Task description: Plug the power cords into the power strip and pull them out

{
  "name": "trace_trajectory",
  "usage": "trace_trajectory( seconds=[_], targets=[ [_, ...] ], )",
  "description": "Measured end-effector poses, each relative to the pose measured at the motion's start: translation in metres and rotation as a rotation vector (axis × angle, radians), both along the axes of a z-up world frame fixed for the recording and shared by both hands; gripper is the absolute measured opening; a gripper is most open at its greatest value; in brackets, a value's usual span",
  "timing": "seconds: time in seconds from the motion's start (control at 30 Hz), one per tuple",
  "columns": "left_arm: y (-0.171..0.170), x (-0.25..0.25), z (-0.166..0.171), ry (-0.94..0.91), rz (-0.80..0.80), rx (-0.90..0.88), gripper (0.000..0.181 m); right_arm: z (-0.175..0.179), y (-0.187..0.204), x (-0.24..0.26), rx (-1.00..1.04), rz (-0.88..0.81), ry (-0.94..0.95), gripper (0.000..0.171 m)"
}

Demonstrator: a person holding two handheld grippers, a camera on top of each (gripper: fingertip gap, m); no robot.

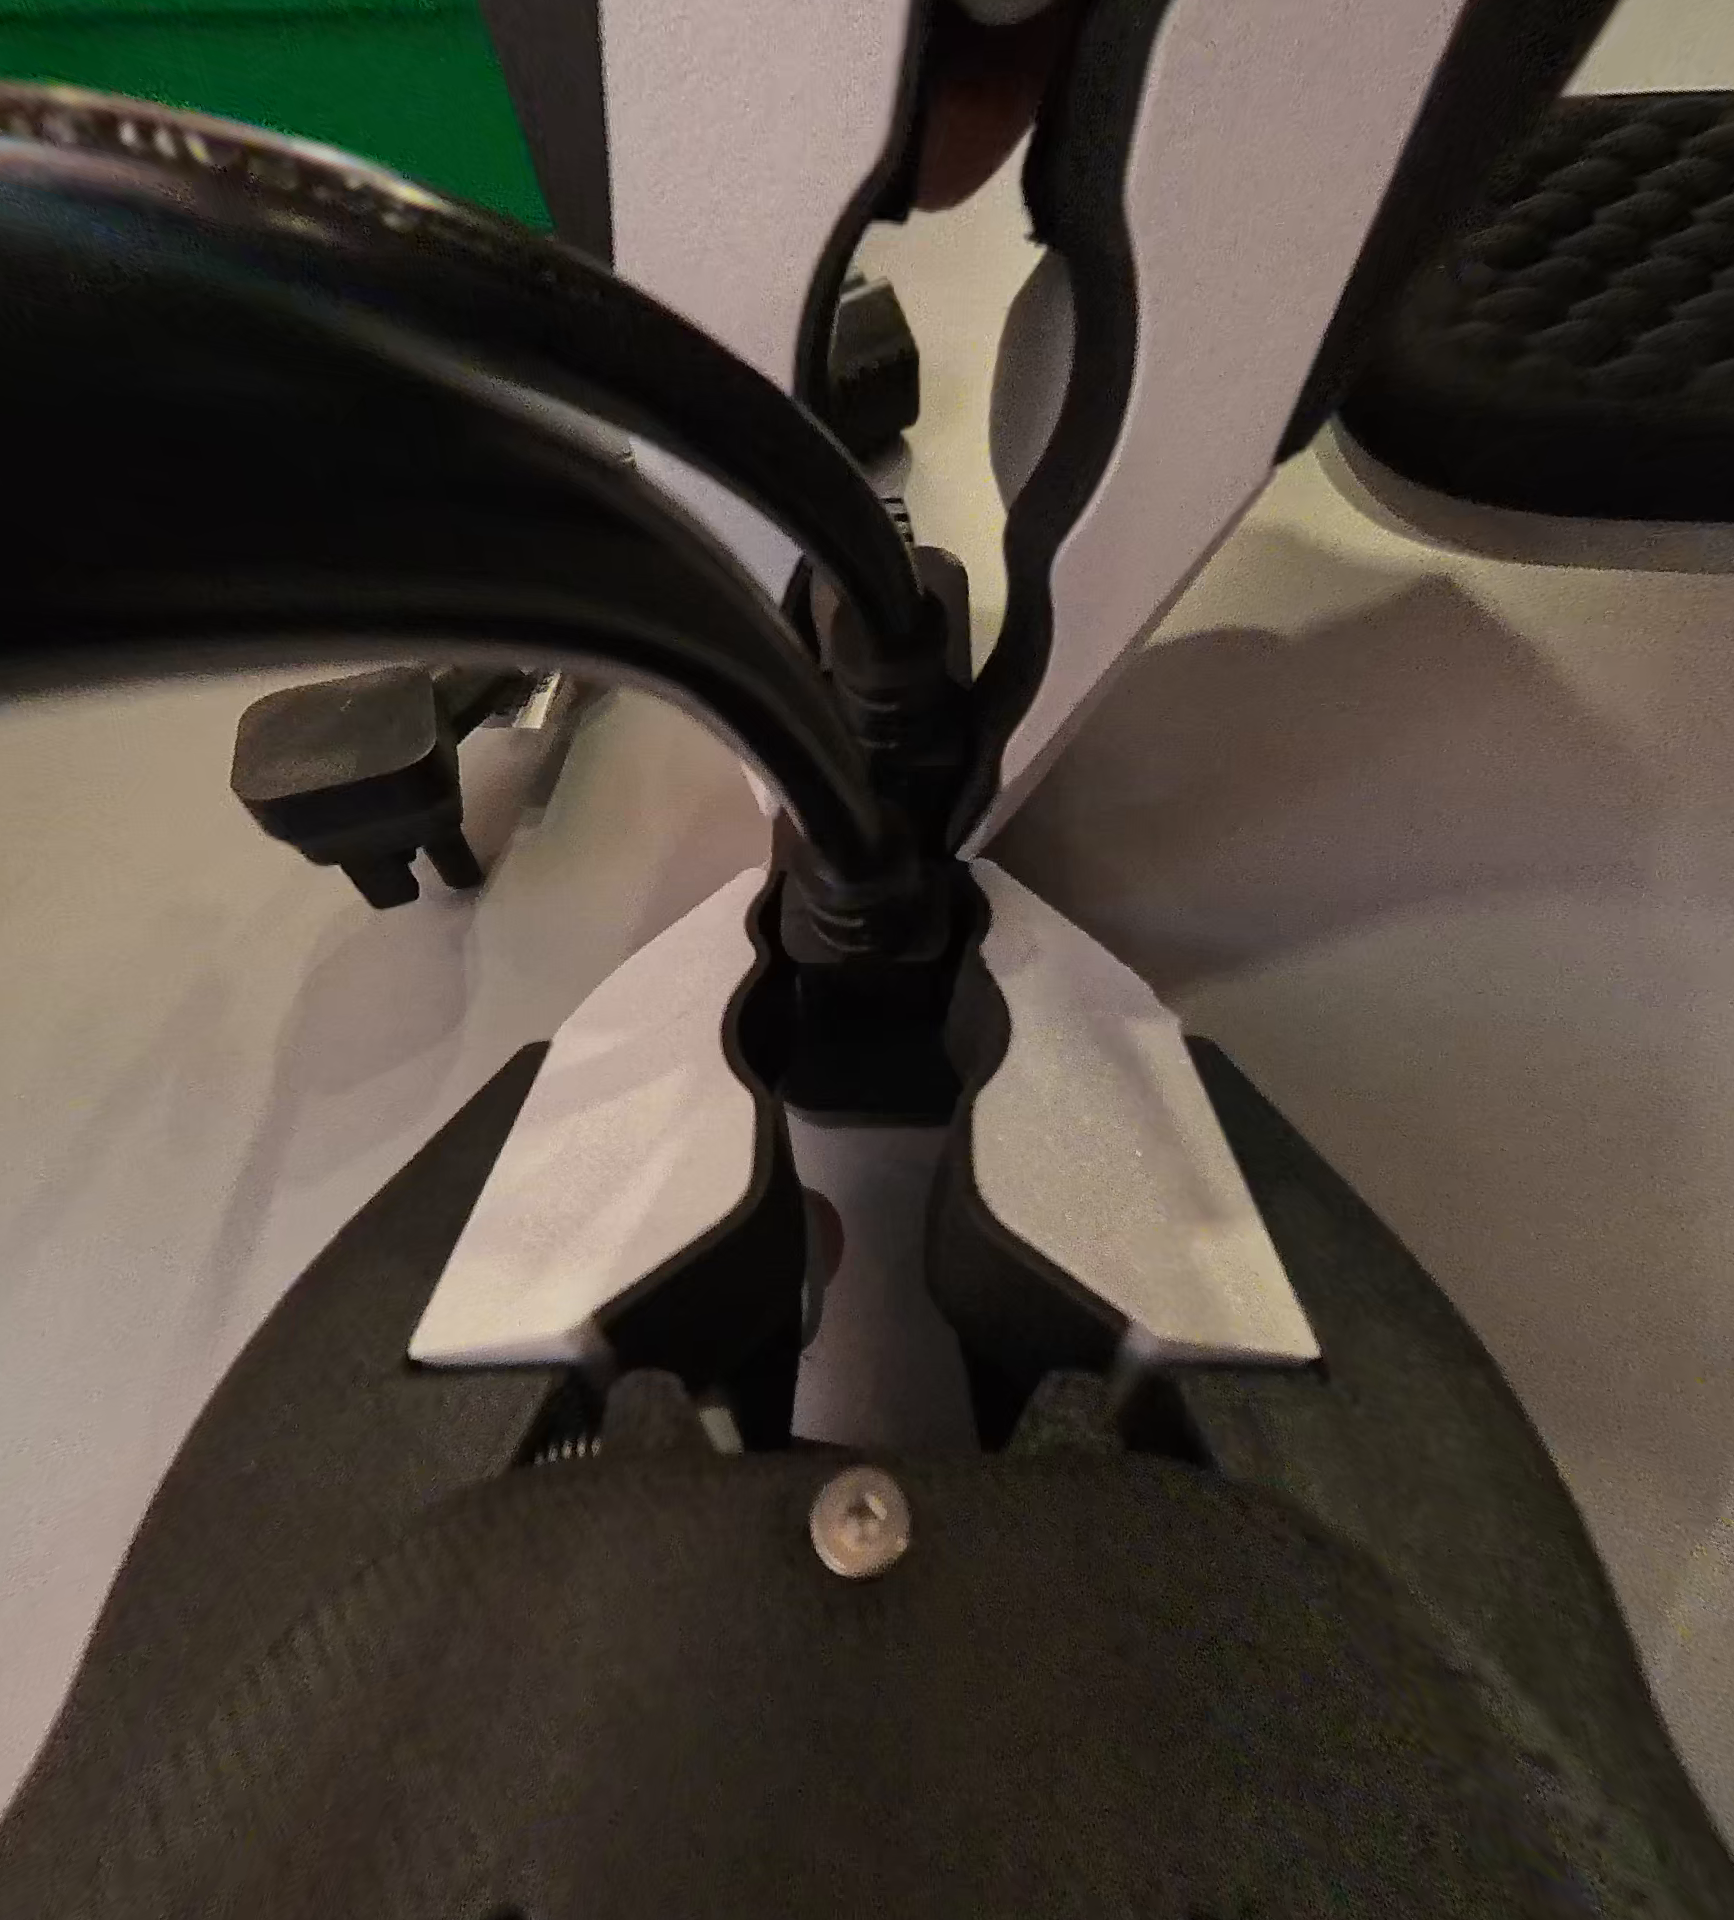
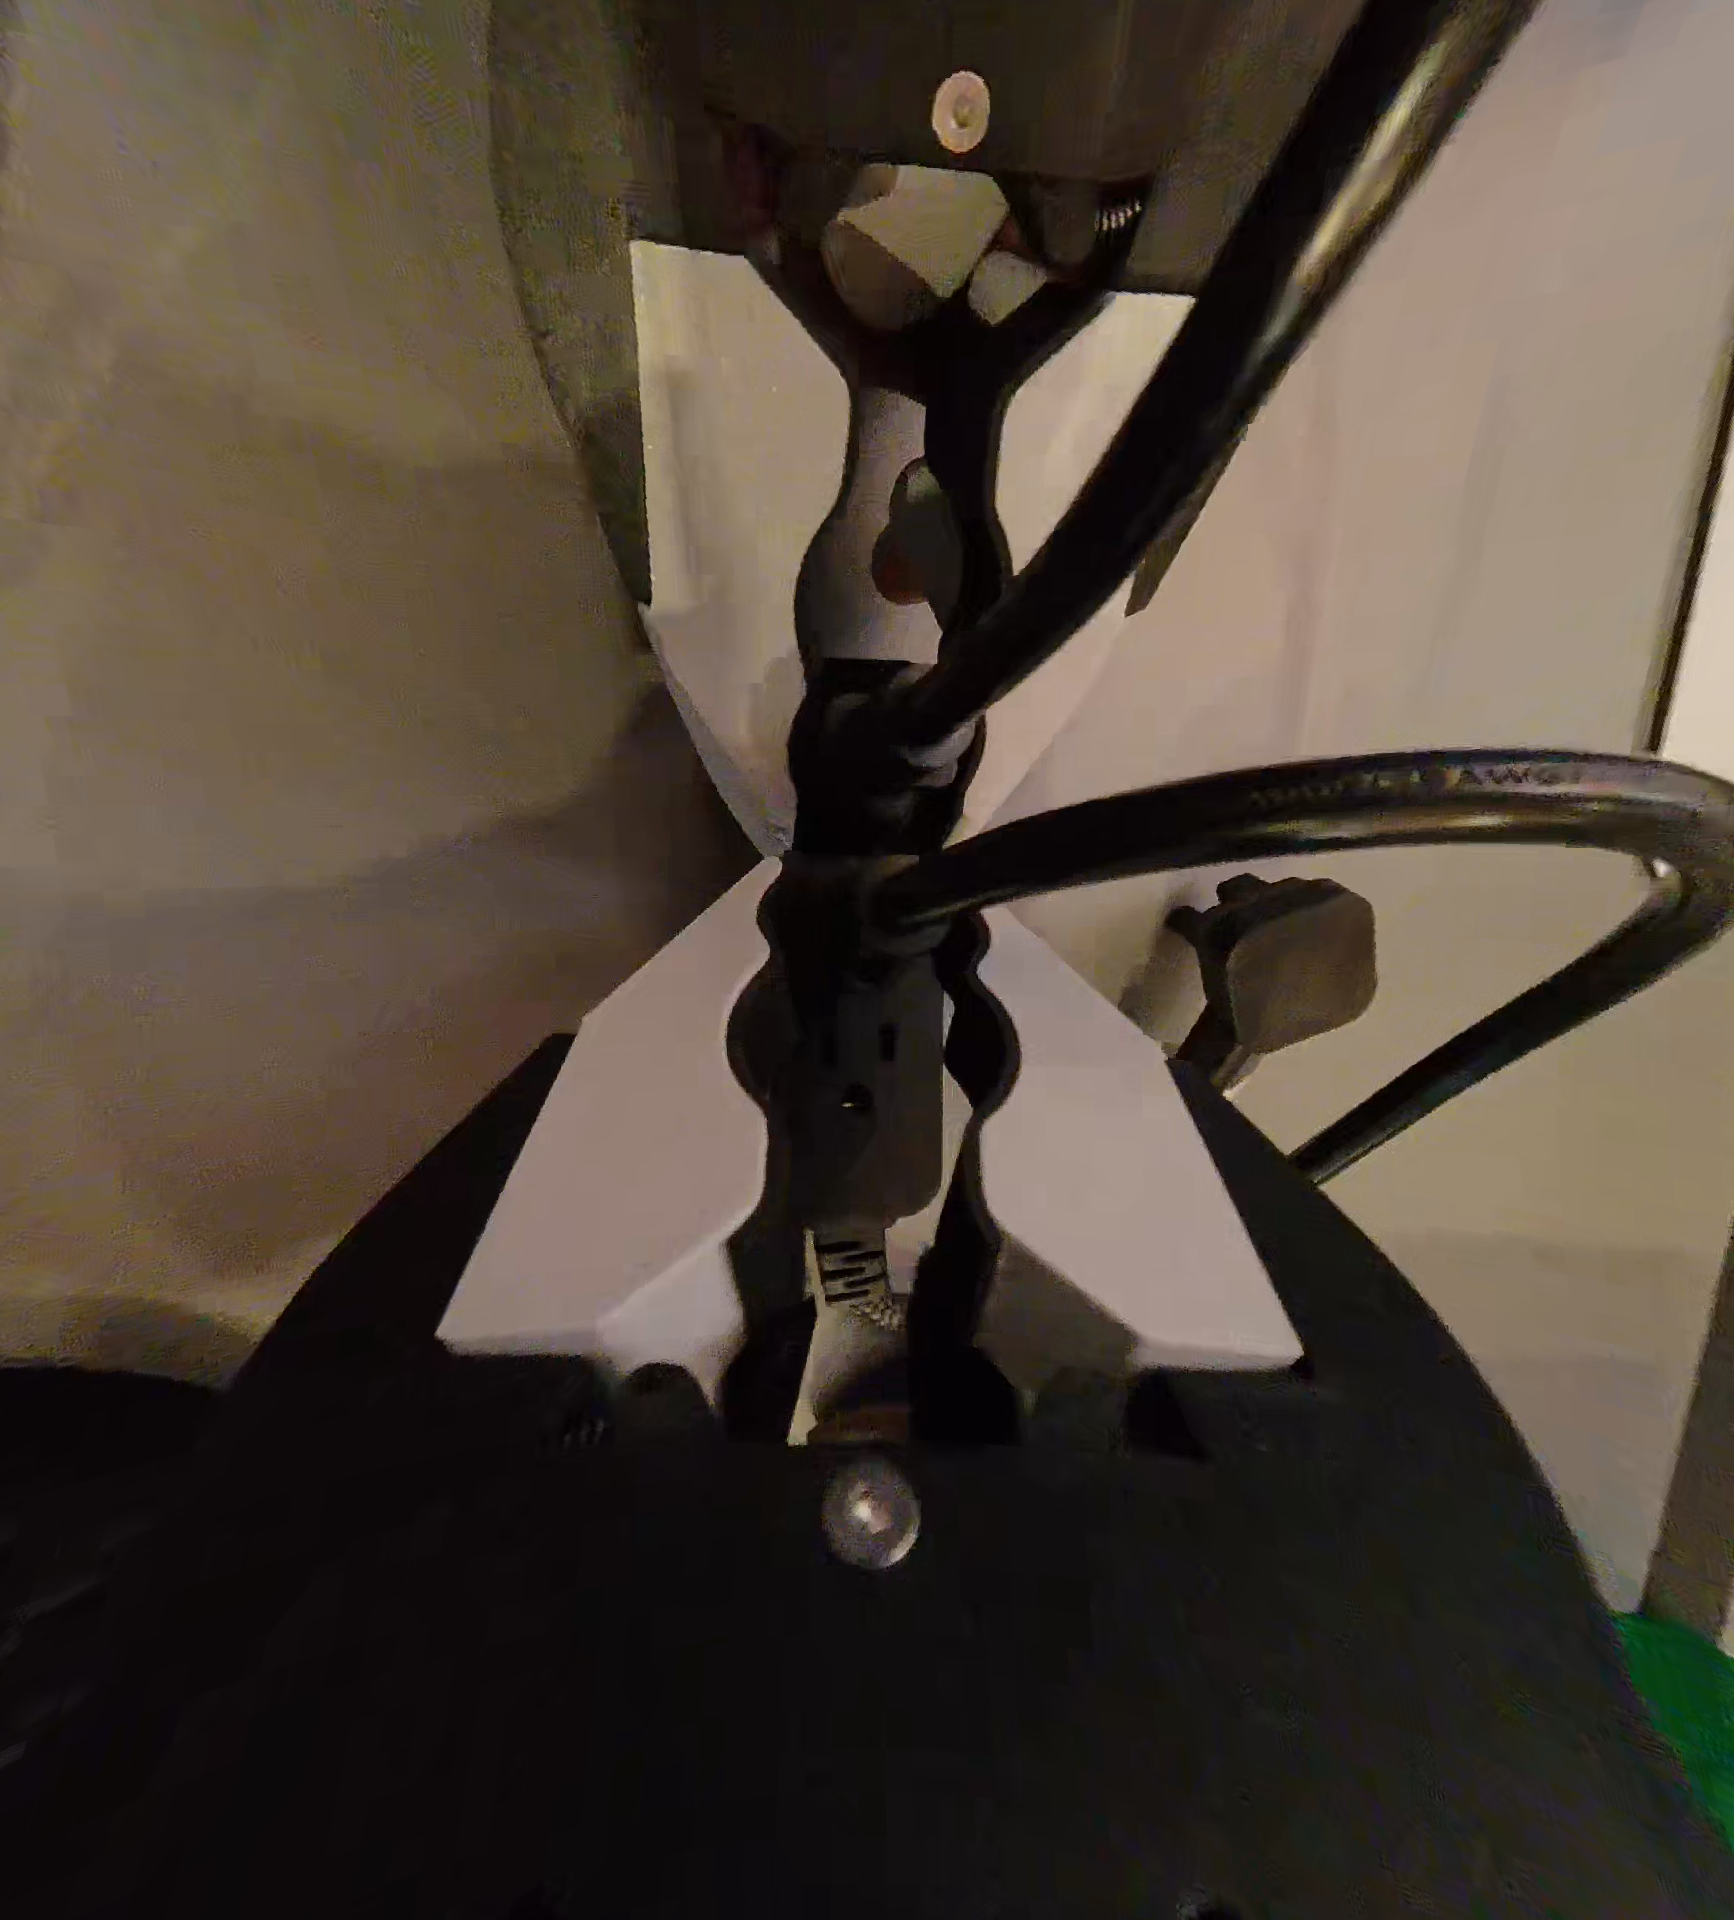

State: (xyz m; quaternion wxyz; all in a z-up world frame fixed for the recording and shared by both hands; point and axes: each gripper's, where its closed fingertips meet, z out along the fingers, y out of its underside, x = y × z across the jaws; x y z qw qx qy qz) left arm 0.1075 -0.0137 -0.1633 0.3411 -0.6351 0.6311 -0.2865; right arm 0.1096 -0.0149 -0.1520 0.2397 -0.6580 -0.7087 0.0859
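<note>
The left gripper [image 1: 868,914] and the right gripper [image 2: 868,914] face each other tip to tip over the pale table [image 1: 1465,935]. The left gripper's fingers are closed on a black plug [image 1: 863,914] of a power cord [image 1: 530,499]. The right gripper's fingers clamp the black power strip [image 2: 858,1081], directly against this plug. A loose plug [image 1: 343,769] lies on the table, beside the power strip.
</note>
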Motion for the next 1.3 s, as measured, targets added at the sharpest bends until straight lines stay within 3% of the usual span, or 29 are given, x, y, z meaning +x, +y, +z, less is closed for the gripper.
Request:
trace_trajectory(
  seconds=[0.13,0.33,0.53,0.67,0.87,1.0,1.3],
  targets=[
    [-0.001,-0.001,0.001,-0.003,0.002,0.006,0.028,0.001,0.000,0.000,0.049,0.002,-0.004,0.023],
    [0.002,0.000,0.001,-0.004,0.014,-0.017,0.027,0.004,0.005,-0.003,-0.494,-0.145,0.213,0.023],
    [0.002,0.000,0.003,-0.010,0.021,-0.013,0.027,0.006,0.006,-0.003,-0.700,-0.182,0.260,0.025],
    [-0.002,0.001,0.001,0.002,0.002,0.004,0.028,0.002,0.000,-0.002,-0.337,-0.032,0.135,0.022],
    [-0.003,0.002,0.000,-0.005,-0.007,0.015,0.028,0.003,-0.003,0.000,0.040,0.009,0.044,0.022],
    [-0.003,0.002,0.000,-0.007,-0.007,0.019,0.028,0.003,-0.004,0.001,0.105,0.054,-0.004,0.023],
    [-0.002,0.001,0.002,-0.005,-0.008,-0.005,0.028,0.007,-0.001,-0.002,-0.682,-0.148,0.201,0.024]
  ],
)
